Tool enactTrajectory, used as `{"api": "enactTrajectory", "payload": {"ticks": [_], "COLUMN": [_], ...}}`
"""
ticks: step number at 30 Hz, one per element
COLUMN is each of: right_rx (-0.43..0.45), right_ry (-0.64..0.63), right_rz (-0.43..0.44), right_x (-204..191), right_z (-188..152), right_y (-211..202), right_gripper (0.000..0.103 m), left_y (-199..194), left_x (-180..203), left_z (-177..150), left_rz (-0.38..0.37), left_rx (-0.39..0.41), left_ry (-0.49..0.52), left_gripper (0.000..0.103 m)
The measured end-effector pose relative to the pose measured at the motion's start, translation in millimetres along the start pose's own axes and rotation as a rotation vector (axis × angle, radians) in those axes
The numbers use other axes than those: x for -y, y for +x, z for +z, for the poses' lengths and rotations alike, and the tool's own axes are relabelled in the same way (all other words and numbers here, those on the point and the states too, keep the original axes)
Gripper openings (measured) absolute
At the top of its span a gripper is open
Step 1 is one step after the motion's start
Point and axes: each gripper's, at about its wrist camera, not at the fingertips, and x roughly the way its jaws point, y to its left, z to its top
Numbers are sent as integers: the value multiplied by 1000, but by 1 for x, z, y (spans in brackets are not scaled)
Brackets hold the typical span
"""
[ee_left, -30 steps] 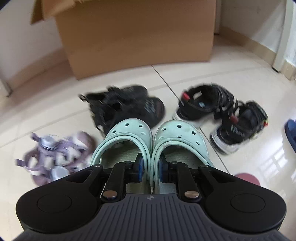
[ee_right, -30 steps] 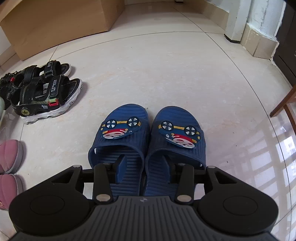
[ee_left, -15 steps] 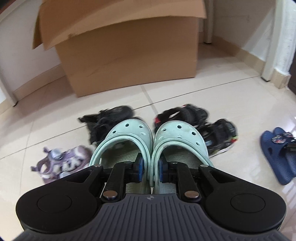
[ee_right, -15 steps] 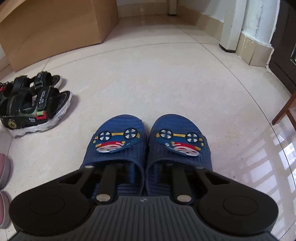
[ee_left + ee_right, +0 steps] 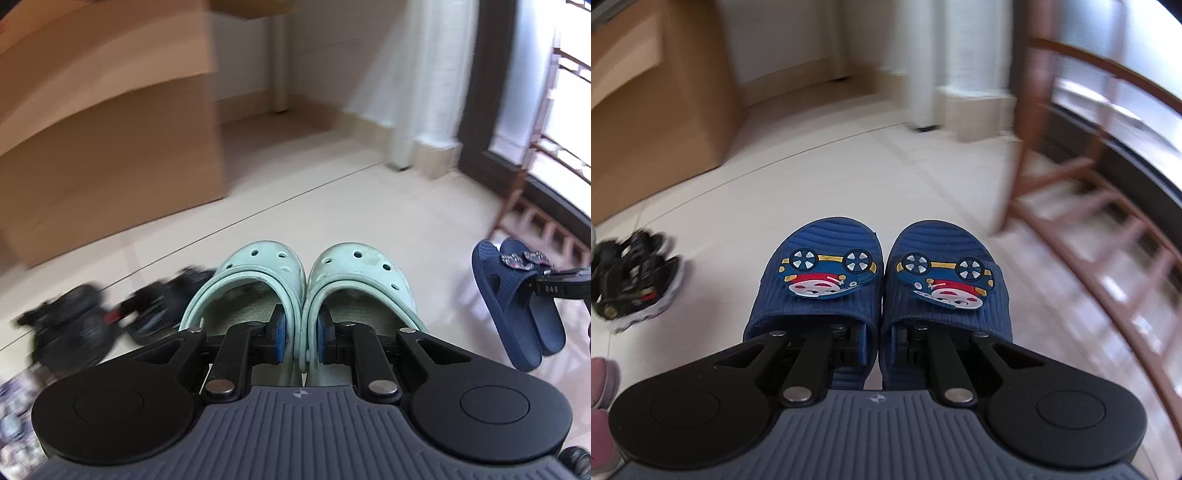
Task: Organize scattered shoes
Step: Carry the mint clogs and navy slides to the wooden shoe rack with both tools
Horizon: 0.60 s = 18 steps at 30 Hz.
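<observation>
My left gripper (image 5: pixel 301 334) is shut on a pair of mint-green clogs (image 5: pixel 362 269), its blue pads pinching the two inner walls together, and holds them above the tiled floor. My right gripper (image 5: pixel 877 341) is shut on a pair of navy slippers with car pictures (image 5: pixel 827 295), gripping their adjoining inner sides under the straps. In the left wrist view the navy slippers (image 5: pixel 509 295) hang at the right, clear of the floor, with a black finger (image 5: pixel 554 288) of the right gripper on them.
A large cardboard box (image 5: pixel 110 147) stands at the left by the wall. Black sandals (image 5: pixel 74 325) lie blurred on the floor at the lower left. A wooden chair (image 5: pixel 1089 184) stands to the right. Pink shoes (image 5: pixel 600 398) sit at the left edge.
The right gripper's jaws closed on the navy slippers and lifted them. Both grippers swung rightward and rose with their pairs; the black sandals slid to the left in both views.
</observation>
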Motion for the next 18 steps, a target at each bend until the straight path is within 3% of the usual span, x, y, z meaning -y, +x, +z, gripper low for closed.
{"api": "enactTrajectory", "payload": {"ticks": [10, 15, 18], "right_rx": [-14, -11, -18], "right_ry": [267, 404, 478], "right_rz": [-284, -445, -518], "right_x": [132, 181, 205], "right_z": [-61, -103, -124], "right_y": [-85, -128, -149], "right_gripper": [14, 14, 14], "left_y": [55, 83, 98], "left_x": [110, 173, 212], "left_z": [14, 13, 21], "left_rz": [-178, -262, -326], "left_rx": [-11, 1, 34], "left_ry": [137, 208, 301], "left_gripper": [18, 18, 18]}}
